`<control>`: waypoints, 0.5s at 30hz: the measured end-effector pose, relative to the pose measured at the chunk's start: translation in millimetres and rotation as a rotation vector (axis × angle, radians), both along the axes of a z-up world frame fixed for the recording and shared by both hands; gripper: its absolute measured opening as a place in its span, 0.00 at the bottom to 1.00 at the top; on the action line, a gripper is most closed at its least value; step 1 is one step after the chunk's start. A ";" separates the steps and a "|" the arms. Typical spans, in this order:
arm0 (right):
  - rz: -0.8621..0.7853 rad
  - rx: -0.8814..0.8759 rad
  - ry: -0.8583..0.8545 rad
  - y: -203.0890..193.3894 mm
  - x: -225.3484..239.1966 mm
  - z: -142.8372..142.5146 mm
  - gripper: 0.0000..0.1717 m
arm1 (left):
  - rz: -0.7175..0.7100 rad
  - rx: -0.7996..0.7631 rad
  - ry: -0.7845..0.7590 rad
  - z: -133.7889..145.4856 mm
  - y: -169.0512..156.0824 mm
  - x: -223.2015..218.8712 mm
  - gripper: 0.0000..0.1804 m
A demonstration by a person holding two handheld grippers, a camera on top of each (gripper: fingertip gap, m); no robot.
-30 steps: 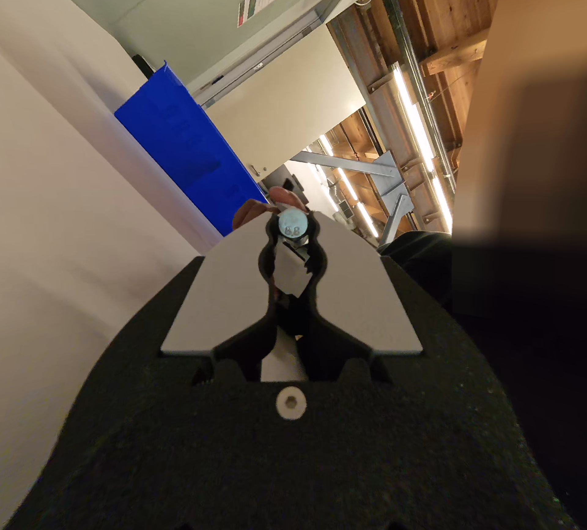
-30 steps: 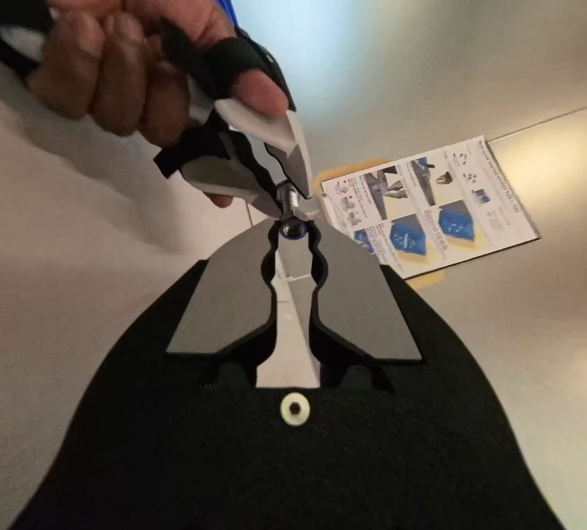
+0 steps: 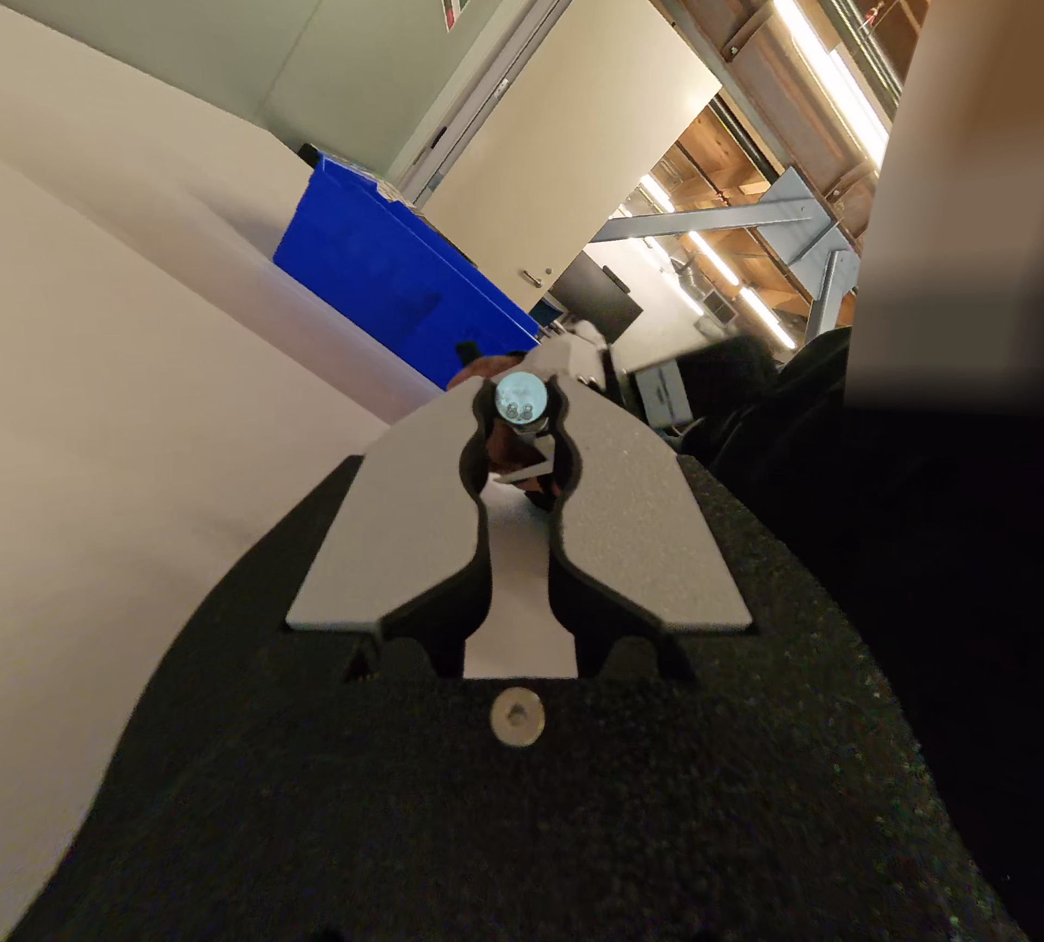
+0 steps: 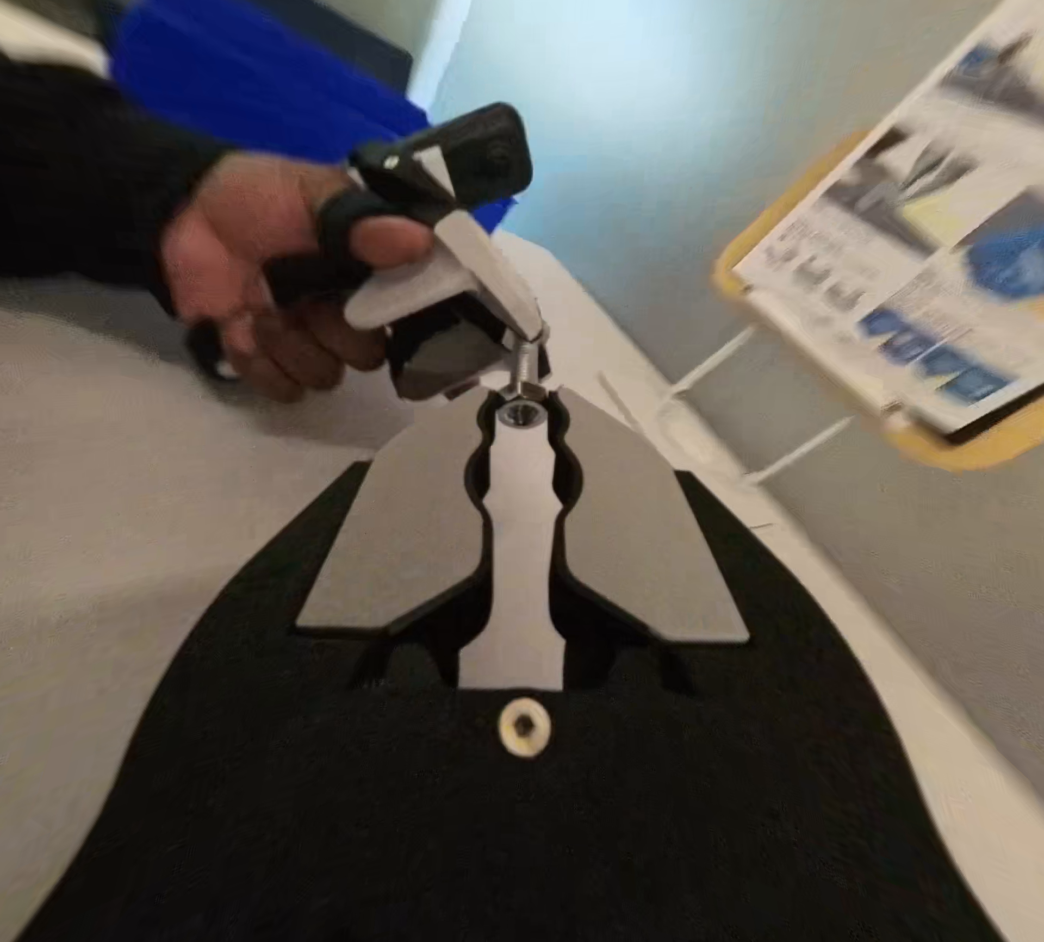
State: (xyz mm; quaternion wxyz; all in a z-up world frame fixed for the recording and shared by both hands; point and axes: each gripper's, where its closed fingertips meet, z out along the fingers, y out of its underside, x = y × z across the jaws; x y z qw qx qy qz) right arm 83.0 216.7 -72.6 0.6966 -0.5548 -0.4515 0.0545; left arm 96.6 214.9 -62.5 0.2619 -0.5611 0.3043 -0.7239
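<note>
In the left wrist view my left gripper (image 3: 521, 406) is shut on the round head of a silver bolt (image 3: 521, 400), which faces the camera. My right gripper (image 3: 570, 356) and a hand show partly just behind it. In the right wrist view my right gripper (image 4: 521, 415) is shut on a silver nut (image 4: 520, 411). The bolt's threaded shaft (image 4: 522, 358) runs from the nut up into the tips of the left gripper (image 4: 528, 333), held by a hand (image 4: 254, 260) in a black sleeve. Both grippers meet tip to tip above the white table (image 4: 113, 463).
A blue bin (image 3: 390, 282) stands on the white table (image 3: 141, 406) behind the grippers and also shows in the right wrist view (image 4: 243, 85). A picture sheet on a yellow-edged board with a white wire stand (image 4: 926, 265) stands at the right. Cabinets and a dark-clothed person lie beyond.
Both views have swung: the hand with the left gripper now sits lower and farther left in the right view. The bolt stays in the left grasp and the nut in the right.
</note>
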 end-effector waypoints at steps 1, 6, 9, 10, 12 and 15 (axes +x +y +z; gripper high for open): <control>-0.043 0.104 -0.099 -0.2 -0.2 -1.0 0.10 | -0.004 -0.012 0.005 -0.8 0.0 -0.1 0.09; -0.123 0.351 -0.304 -2.0 -1.2 -0.9 0.10 | -0.034 -0.090 -0.001 -1.1 -0.9 -0.9 0.10; -0.142 0.430 -0.372 -2.9 -1.4 0.3 0.10 | -0.055 -0.145 -0.017 0.0 -2.1 -0.7 0.10; -0.147 0.447 -0.390 -2.8 -1.5 0.5 0.10 | -0.059 -0.161 -0.022 0.2 -2.1 -0.5 0.09; -0.155 0.485 -0.421 -3.1 -1.7 1.3 0.10 | -0.069 -0.187 -0.032 1.0 -2.6 -0.6 0.09; -0.161 0.517 -0.453 -2.4 -2.2 1.2 0.10 | -0.076 -0.213 -0.037 0.9 -2.6 -0.3 0.09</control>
